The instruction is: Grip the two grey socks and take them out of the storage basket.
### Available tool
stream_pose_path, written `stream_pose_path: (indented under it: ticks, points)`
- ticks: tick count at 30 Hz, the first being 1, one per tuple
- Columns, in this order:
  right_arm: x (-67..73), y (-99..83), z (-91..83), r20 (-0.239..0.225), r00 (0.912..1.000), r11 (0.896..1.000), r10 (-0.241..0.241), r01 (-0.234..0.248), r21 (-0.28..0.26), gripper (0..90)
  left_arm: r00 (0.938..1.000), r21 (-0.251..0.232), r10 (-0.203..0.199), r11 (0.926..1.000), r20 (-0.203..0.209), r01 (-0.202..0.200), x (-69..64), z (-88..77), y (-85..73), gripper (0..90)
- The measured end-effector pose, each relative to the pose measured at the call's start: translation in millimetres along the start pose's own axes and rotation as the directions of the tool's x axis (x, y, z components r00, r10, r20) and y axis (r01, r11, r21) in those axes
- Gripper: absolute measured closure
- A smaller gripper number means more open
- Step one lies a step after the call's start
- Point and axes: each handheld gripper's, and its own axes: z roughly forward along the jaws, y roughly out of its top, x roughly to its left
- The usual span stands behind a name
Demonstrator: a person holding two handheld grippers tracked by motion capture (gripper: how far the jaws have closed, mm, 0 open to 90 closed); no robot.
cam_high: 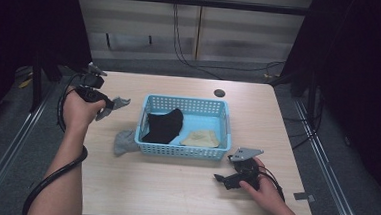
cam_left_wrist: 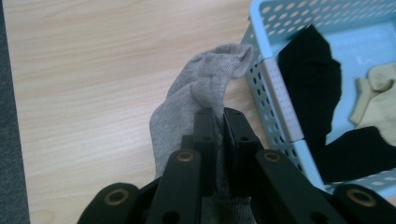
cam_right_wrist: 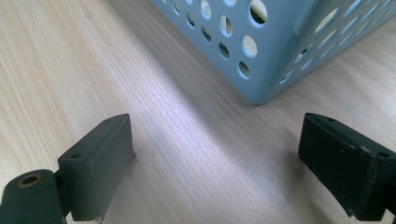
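Observation:
My left gripper (cam_high: 107, 105) is raised over the table's left side, its jaws shut on a grey sock (cam_high: 119, 102). In the left gripper view that grey sock (cam_left_wrist: 205, 88) is pinched between the closed jaws of the left gripper (cam_left_wrist: 219, 116) and hangs beside the light blue basket (cam_left_wrist: 280, 107). A second grey sock (cam_high: 125, 141) lies on the table against the front left corner of the basket (cam_high: 181, 149). Inside the basket are a black sock (cam_high: 165, 126) and a beige sock (cam_high: 200, 138). Near the basket's front right corner my right gripper (cam_high: 222, 178) rests low over the table, open and holding nothing (cam_right_wrist: 215, 140).
The wooden table (cam_high: 173, 191) has bare room in front of the basket and to its right. A dark round hole (cam_high: 219, 93) sits near the far edge. Cables trail from both grippers. Dark curtains hang on both sides.

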Motion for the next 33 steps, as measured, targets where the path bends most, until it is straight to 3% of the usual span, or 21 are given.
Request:
stream_pose_path:
  ticks: [8,22,33]
  points:
    - [0.0,-0.1,0.1,0.001,1.0,1.0,-0.002,0.002,-0.001,9.9,0.9997,0.006,-0.015,0.9999,-0.019,0.015,7.3,20.2,-8.9,84.1]
    - [0.0,-0.2,0.0,0.0,1.0,1.0,-0.002,0.002,0.001,9.9,0.999,0.02,-0.029,0.9994,-0.034,0.03,8.8,56.2,-21.3,83.5]
    - [0.0,-0.2,0.0,0.0,1.0,1.0,-0.002,0.002,0.001,9.9,0.9994,0.021,-0.033,0.9992,-0.011,0.033,5.6,71.3,-28.2,78.4]
